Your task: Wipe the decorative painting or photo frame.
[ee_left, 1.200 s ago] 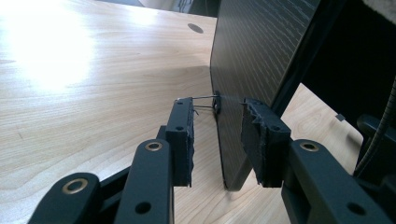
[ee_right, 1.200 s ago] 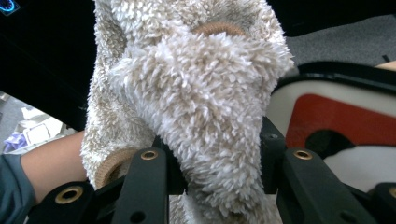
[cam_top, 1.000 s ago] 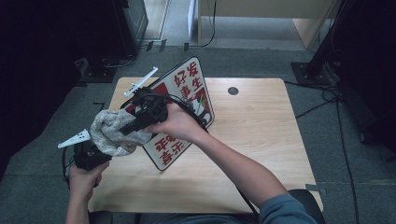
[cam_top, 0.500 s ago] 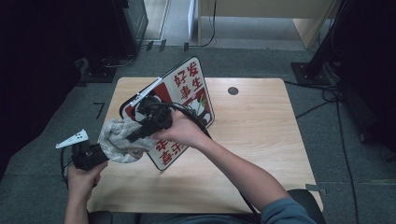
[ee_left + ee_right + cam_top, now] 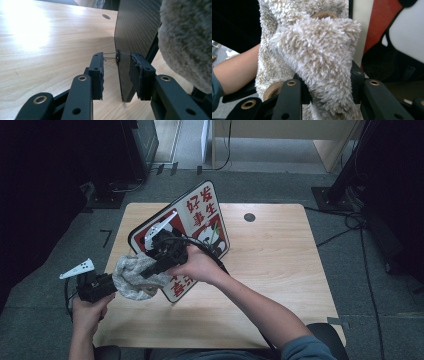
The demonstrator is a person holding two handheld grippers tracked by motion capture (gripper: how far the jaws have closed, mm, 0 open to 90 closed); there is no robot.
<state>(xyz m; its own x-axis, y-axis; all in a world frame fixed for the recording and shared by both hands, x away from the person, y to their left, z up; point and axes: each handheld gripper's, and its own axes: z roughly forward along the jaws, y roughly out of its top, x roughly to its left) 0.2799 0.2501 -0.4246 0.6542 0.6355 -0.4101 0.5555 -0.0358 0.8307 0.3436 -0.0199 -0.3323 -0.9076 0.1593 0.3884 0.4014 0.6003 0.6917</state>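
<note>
so the left gripper (image 5: 116,75) stands its jaws either side of the panda sign board's (image 5: 200,220) lower edge near the table's (image 5: 280,265) left edge, not yet pinched, propping it tilted for wiping. right gripper (image 5: 325,87) clamps the fluffy cloth (image 5: 135,277) against the board's face, forearm reaching across from the near edge.
</note>
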